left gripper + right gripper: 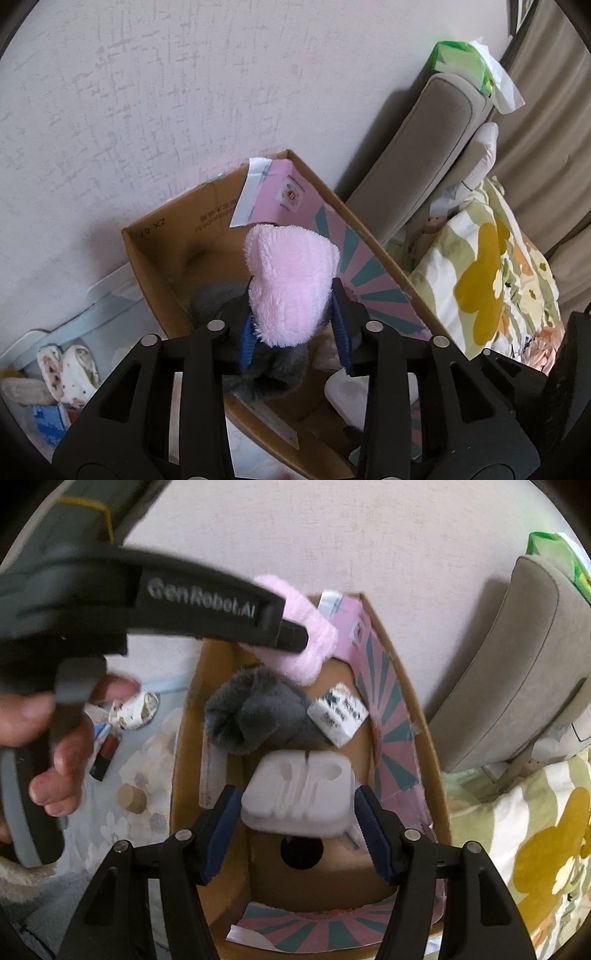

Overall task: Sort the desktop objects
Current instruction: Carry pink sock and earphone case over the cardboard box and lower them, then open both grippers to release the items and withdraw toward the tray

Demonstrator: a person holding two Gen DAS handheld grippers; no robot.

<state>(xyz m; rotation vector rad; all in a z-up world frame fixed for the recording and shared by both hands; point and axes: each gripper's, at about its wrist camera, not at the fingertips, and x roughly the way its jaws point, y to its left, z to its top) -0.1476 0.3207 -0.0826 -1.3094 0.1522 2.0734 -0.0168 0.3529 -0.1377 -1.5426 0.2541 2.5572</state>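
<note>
My left gripper (293, 295) hangs over an open cardboard box (155, 258) with a pink fluffy plush piece (291, 280) standing between its blue pads, which touch it on both sides. From the right wrist view the pink plush (314, 646) sticks out past the left gripper's finger (291, 637) above the box (424, 738). My right gripper (297, 797) is shut on a white moulded tray (295, 790) low inside the box. Under them lie a grey plush (251, 716) and a small white printed carton (338, 712).
A person's hand (55, 757) grips the left tool. Left of the box, a pale blue mat (147, 746) holds rolled cloths (66, 369) and a wooden cylinder (132, 798). A beige cushion (424, 147), a green tissue pack (461, 59) and a floral blanket (498, 277) crowd the right.
</note>
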